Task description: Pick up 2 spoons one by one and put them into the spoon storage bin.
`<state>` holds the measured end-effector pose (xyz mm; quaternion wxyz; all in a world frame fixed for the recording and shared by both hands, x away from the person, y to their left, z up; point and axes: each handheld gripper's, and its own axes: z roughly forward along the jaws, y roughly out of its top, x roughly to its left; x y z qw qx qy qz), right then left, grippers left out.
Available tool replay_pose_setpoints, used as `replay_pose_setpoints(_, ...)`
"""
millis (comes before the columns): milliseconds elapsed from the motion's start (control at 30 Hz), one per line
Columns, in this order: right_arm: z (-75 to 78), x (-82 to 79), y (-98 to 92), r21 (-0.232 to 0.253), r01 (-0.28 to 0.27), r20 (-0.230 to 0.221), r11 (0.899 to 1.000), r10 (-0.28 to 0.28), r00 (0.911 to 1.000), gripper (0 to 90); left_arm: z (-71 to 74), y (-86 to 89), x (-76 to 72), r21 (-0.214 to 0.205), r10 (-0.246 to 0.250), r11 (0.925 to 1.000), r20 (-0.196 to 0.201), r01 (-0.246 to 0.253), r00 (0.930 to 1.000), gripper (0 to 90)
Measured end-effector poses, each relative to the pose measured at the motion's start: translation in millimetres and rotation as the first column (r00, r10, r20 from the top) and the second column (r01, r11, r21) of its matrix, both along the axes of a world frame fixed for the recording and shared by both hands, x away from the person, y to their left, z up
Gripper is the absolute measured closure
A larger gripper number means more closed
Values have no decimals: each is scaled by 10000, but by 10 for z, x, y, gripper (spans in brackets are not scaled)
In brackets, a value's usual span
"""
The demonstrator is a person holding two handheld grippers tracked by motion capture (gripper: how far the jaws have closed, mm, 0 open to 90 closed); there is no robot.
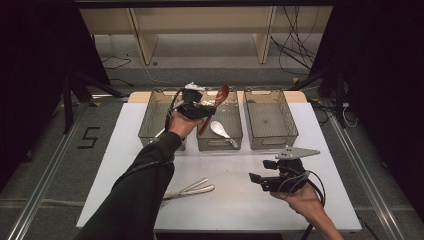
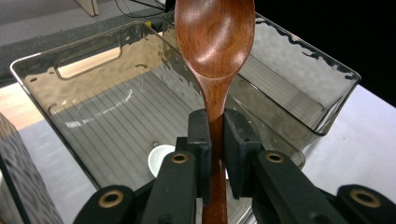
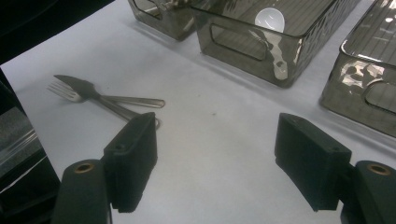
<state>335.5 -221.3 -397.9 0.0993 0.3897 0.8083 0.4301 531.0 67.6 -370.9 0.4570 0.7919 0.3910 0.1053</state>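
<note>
Left hand-held gripper (image 1: 205,111), arm outstretched toward twelve o'clock, clamps the wooden spoon (image 2: 215,51); right hand-held gripper (image 1: 260,181) gapes wide over the desk (image 1: 240,200).

Left gripper (image 1: 200,111): black body, blocky matte black pads (image 2: 201,140), brass-coloured rings set in the jaw arms, white part on top, black cable looping off the back. Right gripper (image 1: 257,181): same black build, square black pads (image 3: 133,158), brass-ringed holes, grey three-cornered plate on top, black cables curling behind. Left arm in a long dark sleeve (image 1: 145,175) down to the wrist; right forearm uncovered.
</note>
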Motion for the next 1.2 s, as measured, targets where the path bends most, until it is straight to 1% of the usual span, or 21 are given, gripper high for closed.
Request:
replay_pose_setpoints(67, -3, 1, 0, -12, -22, -2, 10000, 22, 10000, 306, -10, -13, 20, -46, 19, 10000, -54, -19, 10000, 810)
replay_pose_setpoints(167, -1, -3, 3, -11, -46, 25, 10000, 46, 10000, 306, -51, -28, 51, 30, 96, 9999, -40, -96, 9999, 810)
replay_pose_setpoints(200, 0, -4, 4, -5, -54, 30, 10000, 54, 10000, 306, -64, -32, 56, -1, 147, 9999, -77, -147, 9999, 810)
replay_pose_setpoints(300, 0, -3, 2, -1, -56, 25, 10000, 56, 10000, 306, -92, -15, 78, 13, 206, 9998, -34, -206, 9998, 809)
replay_pose_setpoints(400, -1, -3, 3, -4, -68, 15, 10000, 68, 10000, 307, -118, 4, 101, -83, 357, 9993, -114, -358, 9993, 809)
replay_pose_setpoints(500, -2, -2, 7, -15, -89, 27, 10000, 89, 10000, 307, -149, 17, 127, 2, 407, 9992, -141, -407, 9991, 809)
replay_pose_setpoints(667, -3, -3, 9, -13, -108, 24, 9999, 108, 9999, 307, -195, 23, 157, -267, 586, 9979, -223, -592, 9980, 798)
replay_pose_setpoints(700, -3, -4, 10, -12, -122, 23, 9999, 122, 9999, 306, -199, 30, 162, -407, 499, 9979, -313, -512, 9983, 778)
replay_pose_setpoints(733, -3, -4, 10, -11, -127, 15, 9999, 127, 9999, 306, -203, 27, 166, -530, 446, 9975, -425, -468, 9981, 700)
replay_pose_setpoints(767, -4, -5, 10, -11, -120, 13, 9999, 120, 9999, 306, -198, 12, 163, -420, 459, 9979, -564, -484, 9973, 624)
replay_pose_setpoints(800, -6, -4, 10, -13, -111, 14, 9999, 111, 9999, 306, -191, 6, 150, -290, 385, 9988, -471, -399, 9981, 588)
replay_pose_setpoints(833, -6, -4, 10, -25, -117, -12, 9999, 117, 9999, 307, -179, 3, 137, -264, 349, 9990, -401, -360, 9986, 587)
replay_pose_setpoints(867, -6, -3, 11, -32, -119, -12, 9999, 119, 9999, 307, -159, 10, 123, -293, 280, 9991, -438, -293, 9986, 573)
replay_pose_setpoints(933, -5, -5, 14, -35, -121, -2, 9999, 120, 9999, 307, -109, 29, 88, -389, 221, 9989, -558, -243, 9982, 512)
replay_pose_setpoints(1000, -5, -6, 15, -37, -118, -2, 9999, 118, 9999, 307, -54, 57, 32, -364, -56, 9993, -603, 34, 9982, 461)
replay_pose_setpoints(1133, -6, -7, 18, -46, -109, 3, 9999, 109, 9999, 306, 37, 143, -136, -315, -564, 9980, -670, 544, 9962, 365)
replay_pose_setpoints(1200, -4, -11, 19, -33, -105, 23, 9999, 105, 9999, 306, 69, 212, -239, -307, -744, 9969, -586, 727, 9955, 336)
